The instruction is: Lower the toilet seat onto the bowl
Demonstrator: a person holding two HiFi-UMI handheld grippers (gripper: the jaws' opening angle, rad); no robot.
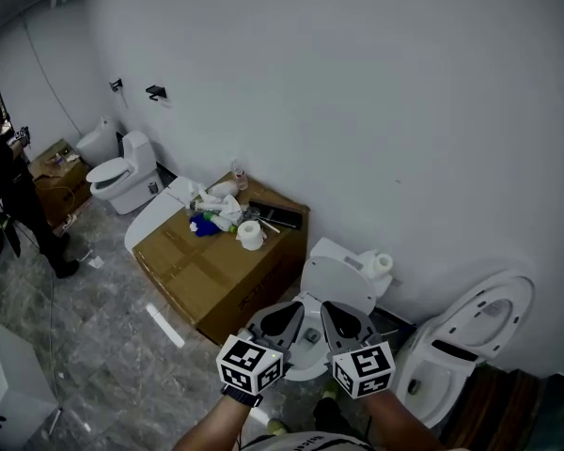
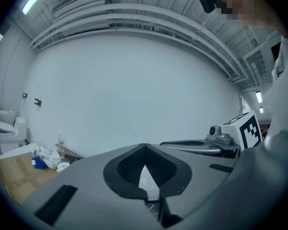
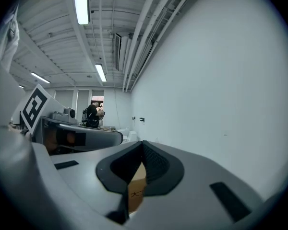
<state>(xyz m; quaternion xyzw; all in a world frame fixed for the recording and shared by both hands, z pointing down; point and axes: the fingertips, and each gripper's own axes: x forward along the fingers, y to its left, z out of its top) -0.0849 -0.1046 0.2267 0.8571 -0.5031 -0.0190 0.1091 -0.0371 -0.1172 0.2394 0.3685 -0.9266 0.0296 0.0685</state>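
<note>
A white toilet (image 1: 338, 280) stands against the wall just beyond my two grippers; its oval lid leans up toward the tank, and the grippers hide most of the bowl. My left gripper (image 1: 282, 323) and right gripper (image 1: 346, 325) hang side by side above it, close to the head camera, both shut with nothing held. In the left gripper view the left gripper (image 2: 144, 150) points level at the bare wall. The right gripper (image 3: 143, 147) also faces the wall, with brown cardboard showing below its tips. A second toilet (image 1: 435, 374) at the right has its seat (image 1: 493, 313) raised.
A cardboard box (image 1: 216, 261) with rags, a paper roll and bottles stands left of the near toilet. A paper roll (image 1: 382, 264) sits on the tank. A third toilet (image 1: 122, 177) stands at the far left. A person (image 1: 9, 195) stands by the left edge.
</note>
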